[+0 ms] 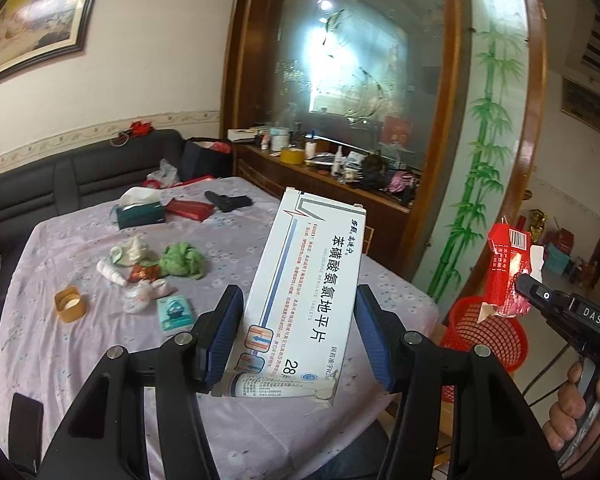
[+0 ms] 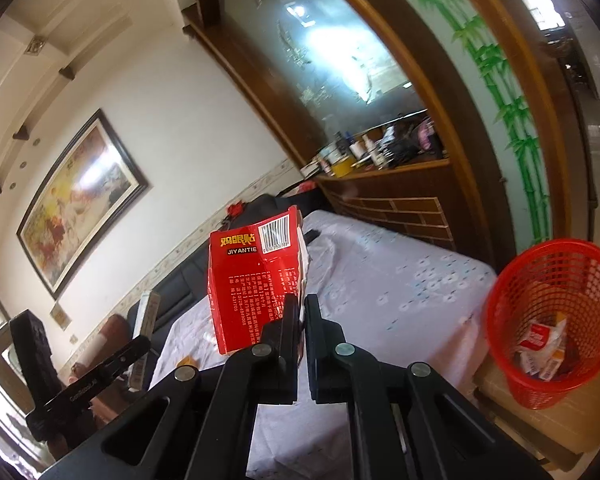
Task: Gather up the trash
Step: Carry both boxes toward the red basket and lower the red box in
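Note:
My left gripper [image 1: 296, 320] is shut on a white medicine box [image 1: 304, 288] and holds it upright above the table. My right gripper [image 2: 302, 308] is shut on a torn red box [image 2: 252, 276], also seen in the left wrist view [image 1: 508, 268], held up beside the table. A red mesh basket [image 2: 552, 320] stands to the right of the table and has several wrappers inside; it also shows in the left wrist view [image 1: 484, 332]. More trash lies on the table [image 1: 80, 360]: a green crumpled cloth [image 1: 182, 260], white tissue [image 1: 134, 250], a small white bottle [image 1: 110, 272].
A green tissue box [image 1: 140, 214], a red packet [image 1: 188, 209], a black object [image 1: 228, 201], a tan lid [image 1: 71, 304] and a teal packet [image 1: 175, 313] lie on the table. A dark sofa [image 1: 60, 176] stands behind it, a cluttered wooden counter [image 1: 340, 168] to the right.

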{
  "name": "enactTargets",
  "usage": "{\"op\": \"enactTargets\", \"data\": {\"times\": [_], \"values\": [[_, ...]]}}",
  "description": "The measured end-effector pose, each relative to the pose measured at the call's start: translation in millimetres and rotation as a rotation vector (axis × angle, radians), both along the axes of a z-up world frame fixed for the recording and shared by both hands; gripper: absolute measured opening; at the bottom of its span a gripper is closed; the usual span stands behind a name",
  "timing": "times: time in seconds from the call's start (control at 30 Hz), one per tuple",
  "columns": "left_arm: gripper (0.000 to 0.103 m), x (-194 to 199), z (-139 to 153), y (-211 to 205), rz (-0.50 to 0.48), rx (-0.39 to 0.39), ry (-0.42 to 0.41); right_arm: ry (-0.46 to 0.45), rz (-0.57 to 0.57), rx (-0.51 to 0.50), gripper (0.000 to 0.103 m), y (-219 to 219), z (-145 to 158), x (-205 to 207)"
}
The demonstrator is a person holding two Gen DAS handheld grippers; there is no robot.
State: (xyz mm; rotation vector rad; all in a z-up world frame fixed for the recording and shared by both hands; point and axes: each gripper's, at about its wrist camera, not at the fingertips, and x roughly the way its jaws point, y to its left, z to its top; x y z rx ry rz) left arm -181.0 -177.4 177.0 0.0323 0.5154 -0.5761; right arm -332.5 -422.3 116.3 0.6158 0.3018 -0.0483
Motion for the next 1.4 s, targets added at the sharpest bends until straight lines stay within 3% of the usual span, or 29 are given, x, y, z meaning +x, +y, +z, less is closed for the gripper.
{"op": "enactTargets", "data": {"times": [0.57, 1.13, 1.4], "values": [[0.056, -3.9, -1.5, -62.6, -0.158, 0.011, -0.014, -0.003, -0.174, -0.043, 0.004, -41.5, 12.0, -43.9], [0.056, -18.3, -12.7, -158.3, -0.491, -0.02, 0.037, 0.032, -0.376, -0.037, 0.004, -90.7, 10.4, -87.7], [0.056, -24.3, -33.8, -217.4, -0.641, -0.009, 0.087, 0.076, -0.47, 0.009, 0.004, -119.8, -6.2, -103.7]]}}
